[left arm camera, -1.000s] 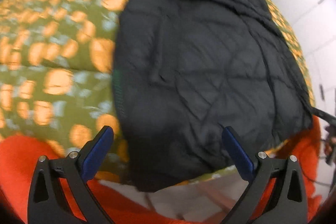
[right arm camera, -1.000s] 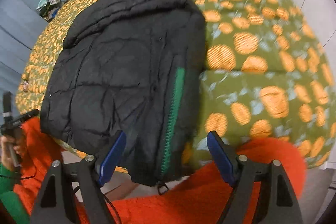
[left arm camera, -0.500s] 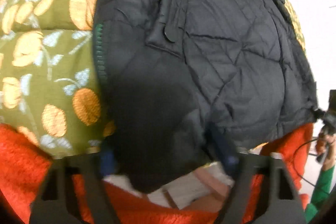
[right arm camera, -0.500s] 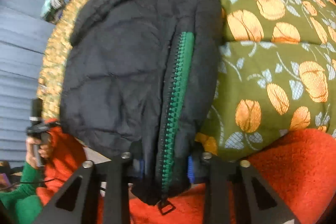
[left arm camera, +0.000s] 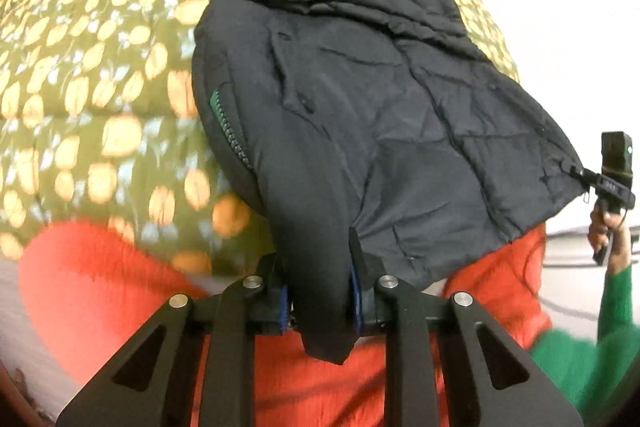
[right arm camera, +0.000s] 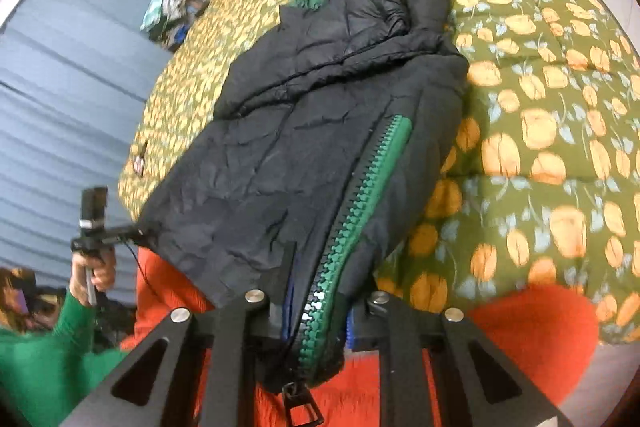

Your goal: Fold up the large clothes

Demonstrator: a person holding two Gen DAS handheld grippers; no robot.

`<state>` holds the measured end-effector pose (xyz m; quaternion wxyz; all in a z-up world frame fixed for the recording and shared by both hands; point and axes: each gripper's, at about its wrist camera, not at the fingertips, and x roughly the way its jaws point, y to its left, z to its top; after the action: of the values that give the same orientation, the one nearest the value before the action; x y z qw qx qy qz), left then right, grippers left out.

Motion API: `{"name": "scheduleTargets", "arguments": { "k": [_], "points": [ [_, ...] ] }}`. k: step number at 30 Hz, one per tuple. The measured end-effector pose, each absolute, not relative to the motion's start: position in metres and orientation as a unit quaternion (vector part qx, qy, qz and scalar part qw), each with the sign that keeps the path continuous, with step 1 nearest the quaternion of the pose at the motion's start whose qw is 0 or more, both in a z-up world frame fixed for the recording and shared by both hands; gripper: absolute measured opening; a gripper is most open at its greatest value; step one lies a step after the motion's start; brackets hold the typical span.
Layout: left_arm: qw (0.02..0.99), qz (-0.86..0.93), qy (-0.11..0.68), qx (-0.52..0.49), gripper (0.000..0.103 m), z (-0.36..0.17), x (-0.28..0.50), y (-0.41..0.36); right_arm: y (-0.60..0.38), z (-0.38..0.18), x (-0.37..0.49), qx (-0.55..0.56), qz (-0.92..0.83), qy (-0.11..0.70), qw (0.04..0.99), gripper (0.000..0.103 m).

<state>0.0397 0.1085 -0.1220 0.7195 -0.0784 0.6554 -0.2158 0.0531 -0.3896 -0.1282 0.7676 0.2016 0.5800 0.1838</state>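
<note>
A black puffer jacket [left arm camera: 360, 99] with a green zipper [right arm camera: 360, 195] lies on a bed, its hem lifted toward me. My left gripper [left arm camera: 320, 299] is shut on one bottom corner of the jacket. My right gripper [right arm camera: 316, 315] is shut on the other bottom corner, at the zipper edge; the zipper pull [right arm camera: 300, 407] hangs below. Each gripper shows in the other's view, my right gripper [left arm camera: 608, 183] at the far hem corner and my left gripper [right arm camera: 104, 231] likewise.
The bed has an olive quilt [right arm camera: 540, 107] with orange flowers. An orange fleece cloth [left arm camera: 100, 267] lies at the near bed edge. A pile of clothes [right arm camera: 172, 7] sits at the far left of the bed, next to a blue-grey wall [right arm camera: 60, 107].
Both grippers went from open, to closing on the jacket's hem corners, to shut on them. The hem is now raised off the bed edge.
</note>
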Motion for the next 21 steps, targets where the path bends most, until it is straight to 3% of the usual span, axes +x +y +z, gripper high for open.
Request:
{"name": "scheduleTargets", "arguments": {
  "k": [9,15,21],
  "points": [
    [0.671,-0.231,0.700,-0.085,0.020,-0.083,-0.042,0.145,-0.394,-0.113,-0.031,0.279,0.209,0.605,0.716,0.018],
    [0.729,-0.257,0.619,-0.138,0.020,-0.050,0.031,0.154,-0.407,-0.095,0.009,0.329,0.220,0.545,0.739,0.018],
    [0.761,-0.247,0.573,-0.179,0.020,-0.100,0.149,0.148,-0.427,-0.126,0.113,0.381,0.227,0.483,0.755,0.018]
  ]
}}
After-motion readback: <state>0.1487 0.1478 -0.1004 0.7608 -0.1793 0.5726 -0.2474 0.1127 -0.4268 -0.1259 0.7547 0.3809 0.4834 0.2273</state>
